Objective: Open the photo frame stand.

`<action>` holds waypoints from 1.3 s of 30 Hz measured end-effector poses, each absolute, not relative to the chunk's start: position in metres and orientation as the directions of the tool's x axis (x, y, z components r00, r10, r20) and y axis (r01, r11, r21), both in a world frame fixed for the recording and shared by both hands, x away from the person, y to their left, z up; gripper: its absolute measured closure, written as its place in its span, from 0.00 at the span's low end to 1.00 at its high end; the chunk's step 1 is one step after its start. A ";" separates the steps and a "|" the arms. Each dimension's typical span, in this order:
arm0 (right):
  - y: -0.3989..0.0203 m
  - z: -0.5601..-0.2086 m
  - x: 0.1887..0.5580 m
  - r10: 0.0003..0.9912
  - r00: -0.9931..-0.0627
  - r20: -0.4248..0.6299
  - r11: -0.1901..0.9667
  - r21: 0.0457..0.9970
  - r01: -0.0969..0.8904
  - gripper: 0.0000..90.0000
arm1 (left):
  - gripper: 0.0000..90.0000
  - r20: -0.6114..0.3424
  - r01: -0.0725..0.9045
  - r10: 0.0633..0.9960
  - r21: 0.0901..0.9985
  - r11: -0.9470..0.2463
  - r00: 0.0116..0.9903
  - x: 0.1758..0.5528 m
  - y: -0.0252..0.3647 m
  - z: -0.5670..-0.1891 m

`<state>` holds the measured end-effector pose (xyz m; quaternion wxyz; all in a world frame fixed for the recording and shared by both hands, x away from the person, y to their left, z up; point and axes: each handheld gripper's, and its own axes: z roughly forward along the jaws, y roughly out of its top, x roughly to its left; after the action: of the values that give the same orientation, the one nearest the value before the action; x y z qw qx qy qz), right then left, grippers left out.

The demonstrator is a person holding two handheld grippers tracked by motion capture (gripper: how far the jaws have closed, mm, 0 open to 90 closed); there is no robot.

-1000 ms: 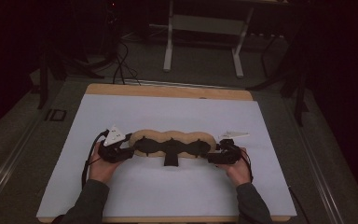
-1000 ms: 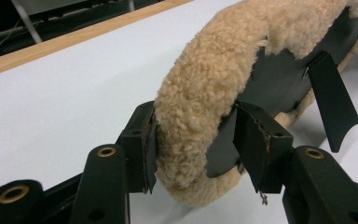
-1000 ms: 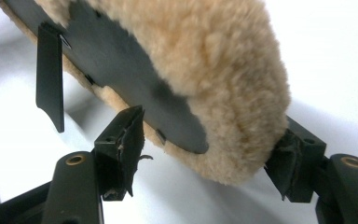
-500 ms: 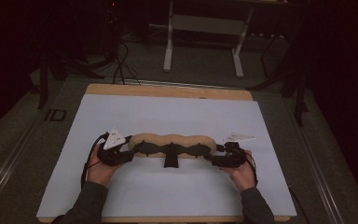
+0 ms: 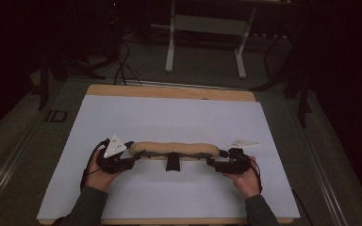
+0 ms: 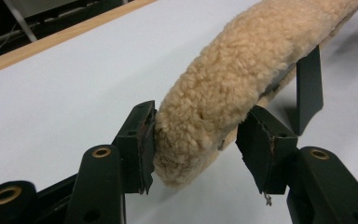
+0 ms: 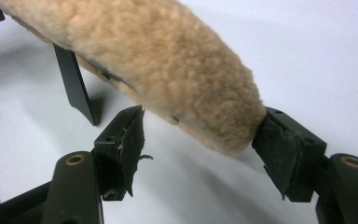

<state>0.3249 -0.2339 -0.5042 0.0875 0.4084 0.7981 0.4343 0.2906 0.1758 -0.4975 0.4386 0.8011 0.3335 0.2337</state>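
Spanning 9 to 3 o'clock, the fleece pad (image 5: 175, 149) looks light, soft, compressible; take its ends. Left gripper (image 6: 200, 149), just opening, and right gripper (image 7: 200, 154) both stand apart, unclamped.

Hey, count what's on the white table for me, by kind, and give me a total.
Fleece pad: 1
Black strap: 1
Tools: 2, left tool, right tool
Total: 4
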 end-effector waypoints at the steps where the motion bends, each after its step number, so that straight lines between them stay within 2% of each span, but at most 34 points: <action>1: -0.234 -0.505 0.324 0.729 -0.650 0.216 0.287 0.766 0.576 0.38 | 0.54 0.085 0.328 0.740 0.858 -0.395 0.667 0.289 0.176 -0.497; 12: -0.241 -0.504 0.320 0.726 -0.633 0.271 0.241 0.761 0.602 0.35 | 0.55 0.022 0.377 0.777 0.865 -0.331 0.630 0.283 0.184 -0.499; 19: -0.239 -0.507 0.318 0.740 -0.627 0.245 0.254 0.761 0.597 0.33 | 0.54 -0.005 0.387 0.795 0.875 -0.290 0.607 0.277 0.193 -0.497; 25: -0.239 -0.507 0.317 0.732 -0.628 0.262 0.252 0.753 0.608 0.28 | 0.54 -0.014 0.382 0.799 0.883 -0.273 0.601 0.275 0.198 -0.495; 28: -0.237 -0.506 0.316 0.722 -0.639 0.264 0.255 0.757 0.601 0.22 | 0.54 -0.016 0.376 0.800 0.888 -0.264 0.600 0.274 0.199 -0.493; 34: -0.238 -0.505 0.314 0.738 -0.630 0.239 0.266 0.755 0.599 0.22 | 0.58 -0.042 0.350 0.800 0.912 -0.214 0.598 0.271 0.207 -0.486; 39: -0.239 -0.503 0.311 0.748 -0.623 0.230 0.261 0.761 0.594 0.25 | 0.62 -0.085 0.348 0.800 0.923 -0.161 0.594 0.270 0.214 -0.481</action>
<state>0.3107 -0.2392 -0.5026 0.0883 0.4253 0.7891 0.4344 0.2705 0.2138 -0.4814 0.5145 0.7295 0.3936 0.2196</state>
